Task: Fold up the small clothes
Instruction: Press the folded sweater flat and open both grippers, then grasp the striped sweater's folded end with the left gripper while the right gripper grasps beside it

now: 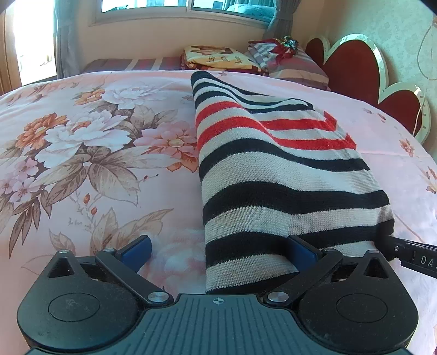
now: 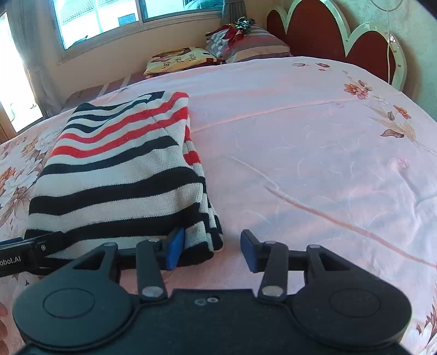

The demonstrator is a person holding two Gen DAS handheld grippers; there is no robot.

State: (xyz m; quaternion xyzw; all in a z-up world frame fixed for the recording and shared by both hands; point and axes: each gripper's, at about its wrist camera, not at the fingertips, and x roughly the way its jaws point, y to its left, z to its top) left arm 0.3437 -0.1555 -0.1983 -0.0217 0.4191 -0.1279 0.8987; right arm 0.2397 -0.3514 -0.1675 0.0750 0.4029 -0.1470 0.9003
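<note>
Pink floral bedding (image 1: 82,169) covers the wide bed on which the work is laid out, and a window (image 1: 147,8) is seen on the far wall. On the left of the left wrist view, large printed flowers and leaves fill the cover. Toward the middle, the left gripper (image 1: 218,247) is held low over the bed with its jaws spread wide; its left blue pad (image 1: 139,247) rests over bare bedding, and its right pad (image 1: 301,247) is set against the near edge of the striped knit garment (image 1: 273,169). The cloth lies between the pads but is not pinched by them. The garment, banded in black, white and red, is folded into a long stack that runs away from the camera on the bed cover. At its right near corner, the dark tip of the other tool is seen just beside the cloth. Farther back, a folded yellow printed blanket (image 1: 218,58) and a striped pillow (image 1: 297,68) are placed near a red scalloped headboard (image 1: 355,71).

In the right wrist view, the same garment (image 2: 123,174) is seen on the left, with plain pink cover to the right. The right gripper (image 2: 211,250) is partly open; its left pad (image 2: 176,248) touches the garment's near right corner, while its right pad (image 2: 250,250) stands clear of it over the bedding.
</note>
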